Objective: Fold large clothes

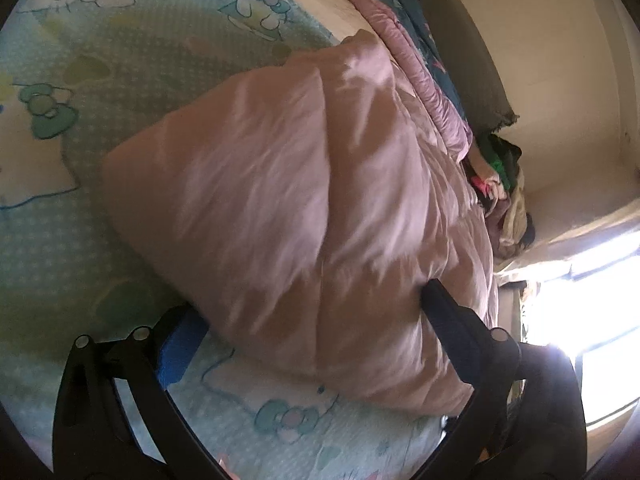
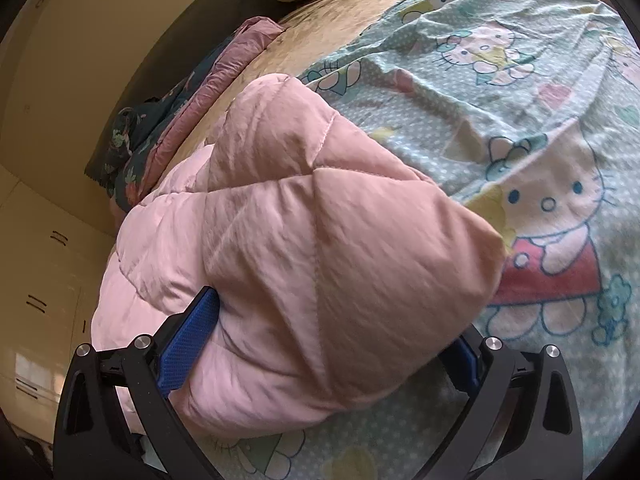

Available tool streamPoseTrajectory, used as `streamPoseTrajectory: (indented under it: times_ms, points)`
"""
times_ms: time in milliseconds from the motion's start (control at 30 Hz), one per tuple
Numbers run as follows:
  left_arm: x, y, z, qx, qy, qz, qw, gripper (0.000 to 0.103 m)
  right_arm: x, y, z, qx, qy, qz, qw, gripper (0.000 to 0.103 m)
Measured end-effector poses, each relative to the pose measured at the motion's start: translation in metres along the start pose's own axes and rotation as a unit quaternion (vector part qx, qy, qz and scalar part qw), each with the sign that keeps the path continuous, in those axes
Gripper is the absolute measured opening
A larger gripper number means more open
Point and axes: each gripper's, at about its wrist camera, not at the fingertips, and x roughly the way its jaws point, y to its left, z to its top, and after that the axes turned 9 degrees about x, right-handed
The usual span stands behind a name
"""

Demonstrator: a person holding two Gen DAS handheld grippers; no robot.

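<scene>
Jacket [image 2: 304,240] quilting shows rightward; window [image 1: 592,288] only leftward.

Pink quilted jacket [image 1: 288,208] between spread left tongs [image 1: 304,320], cartoon bedsheet [image 1: 80,240] beneath

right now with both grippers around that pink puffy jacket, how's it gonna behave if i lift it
The pink quilted jacket looks puffy, so it is probably light for its bulk and will squash between the right gripper fingers. Its sheen suggests slick fabric that may slide out of the left gripper. It is likely floppy, so the fold may spring open over the bedsheet.
</scene>
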Motion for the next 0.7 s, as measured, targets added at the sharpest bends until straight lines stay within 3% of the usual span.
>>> streamPoseTrajectory:
  times_ms: [233,433,700]
  points:
    - [0.015,-0.002,0.009,0.001,-0.020,0.001,0.9998,0.095,0.005,0.003,-0.001,-0.016,0.000,0.005,1.000,0.097]
    - [0.019,-0.001,0.007,0.032,-0.032,0.014,0.9989,0.095,0.006,0.005,-0.001,-0.030,0.001,0.016,0.999,0.087]
    - [0.015,-0.010,0.011,0.067,-0.032,0.030,0.9968,0.083,0.000,0.019,-0.004,-0.072,-0.007,0.025,0.997,0.060]
